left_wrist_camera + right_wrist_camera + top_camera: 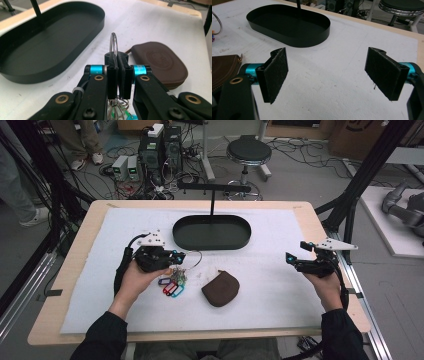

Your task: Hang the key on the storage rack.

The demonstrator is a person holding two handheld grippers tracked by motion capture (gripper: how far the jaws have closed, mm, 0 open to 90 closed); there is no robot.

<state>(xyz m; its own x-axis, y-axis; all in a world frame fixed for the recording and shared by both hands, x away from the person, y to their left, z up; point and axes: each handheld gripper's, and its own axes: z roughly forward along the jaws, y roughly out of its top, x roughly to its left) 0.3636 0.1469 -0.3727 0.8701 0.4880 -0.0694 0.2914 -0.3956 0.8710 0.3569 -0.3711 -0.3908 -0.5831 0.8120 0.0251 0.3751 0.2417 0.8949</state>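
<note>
Two claws hover above the white surface (280, 290): the left claw (176, 255) pinches a key ring (113, 45), the brown pouch (220, 288) just beside it; the right claw (295, 258) is spread wide; beyond sits a black tray (212, 237).

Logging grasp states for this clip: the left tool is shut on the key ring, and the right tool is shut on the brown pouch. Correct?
Not quite. The left tool is shut on the key ring, but the right tool is open and holds nothing: the right gripper view shows its jaws wide apart over bare table, with the brown pouch lying off to one side.
</note>
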